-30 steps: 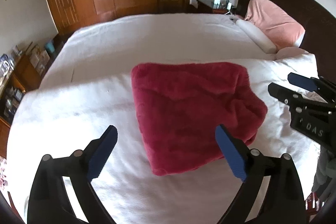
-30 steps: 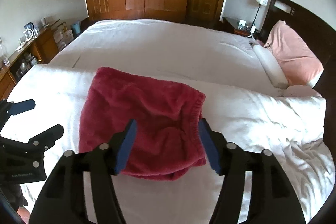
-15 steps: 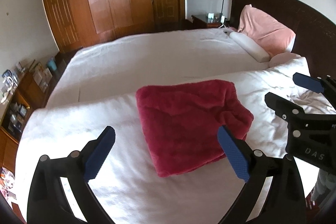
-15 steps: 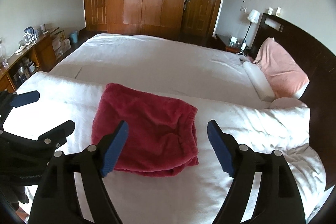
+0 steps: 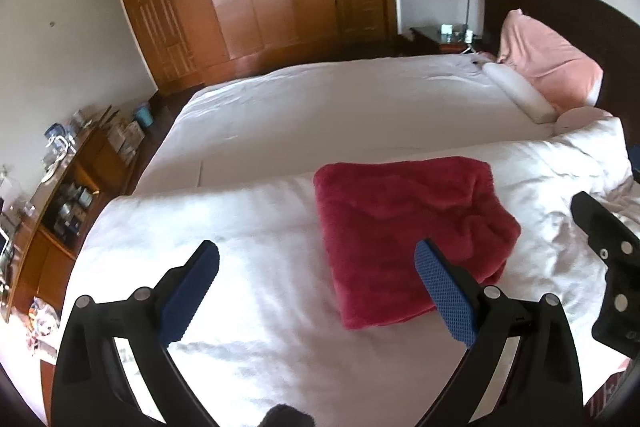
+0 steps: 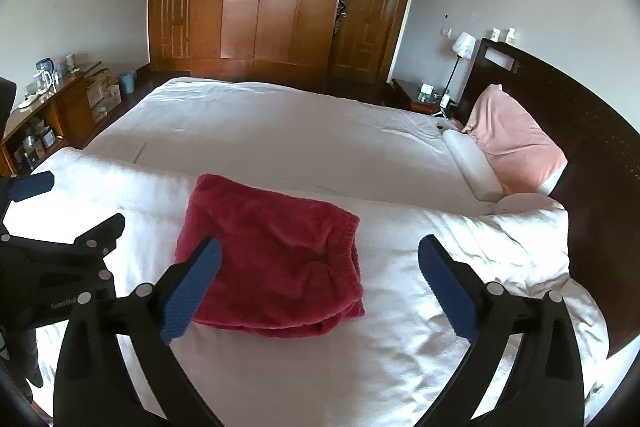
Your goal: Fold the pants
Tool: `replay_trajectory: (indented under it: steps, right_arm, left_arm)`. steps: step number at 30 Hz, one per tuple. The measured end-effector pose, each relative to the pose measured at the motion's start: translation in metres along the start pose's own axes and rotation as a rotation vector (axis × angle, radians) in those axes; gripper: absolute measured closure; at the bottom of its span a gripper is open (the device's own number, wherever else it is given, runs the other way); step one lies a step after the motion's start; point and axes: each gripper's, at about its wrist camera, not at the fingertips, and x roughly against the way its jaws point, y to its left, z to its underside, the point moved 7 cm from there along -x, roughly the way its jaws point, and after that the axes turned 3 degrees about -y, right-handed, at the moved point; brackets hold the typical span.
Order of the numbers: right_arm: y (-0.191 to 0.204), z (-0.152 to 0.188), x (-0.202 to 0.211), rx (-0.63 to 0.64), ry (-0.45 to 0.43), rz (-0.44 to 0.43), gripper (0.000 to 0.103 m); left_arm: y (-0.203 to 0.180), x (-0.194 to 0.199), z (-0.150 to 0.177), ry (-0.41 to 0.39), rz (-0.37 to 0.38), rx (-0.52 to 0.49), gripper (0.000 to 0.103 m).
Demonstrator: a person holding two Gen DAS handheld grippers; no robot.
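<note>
Fold done — we are letting go.
Red pants (image 6: pixel 272 263) lie folded near the bed's (image 6: pixel 280 131) near edge; left gripper (image 5: pixel 316 291) wide open and empty, right gripper (image 6: pixel 320 287) just opened wide, nothing between — next, we judge, only squaring the bundle.

A wide bed (image 6: pixel 280 131) carries a white duvet (image 6: pixel 460 239). Folded red pants (image 6: pixel 272 267) lie on the duvet; at two o'clock, a pink pillow (image 6: pixel 516 151) and white bolster (image 6: pixel 472 163).

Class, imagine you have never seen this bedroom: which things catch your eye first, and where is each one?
The folded dark red pants stand out, lying on the white duvet near the bed's front edge. Both grippers, left gripper and right gripper, hang open above it, nothing between their blue pads. A pink pillow leans on the dark headboard at right.
</note>
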Motion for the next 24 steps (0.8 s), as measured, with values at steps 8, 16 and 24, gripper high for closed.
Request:
replay_trajectory:
  steps: [8,16,24]
  right_arm:
    - [-0.003,0.003,-0.001,-0.005,0.018,0.000,0.003]
    - [-0.002,0.004,-0.004,-0.006,0.024,-0.002,0.003]
    - [-0.002,0.008,-0.011,-0.009,0.040,-0.010,0.003]
  left_arm:
    - [0.003,-0.003,0.002,0.042,0.025,0.030,0.006]
    - [-0.004,-0.002,0.001,0.045,0.021,0.012,0.006]
    - [-0.009,-0.006,0.002,0.057,0.025,0.004,0.006]
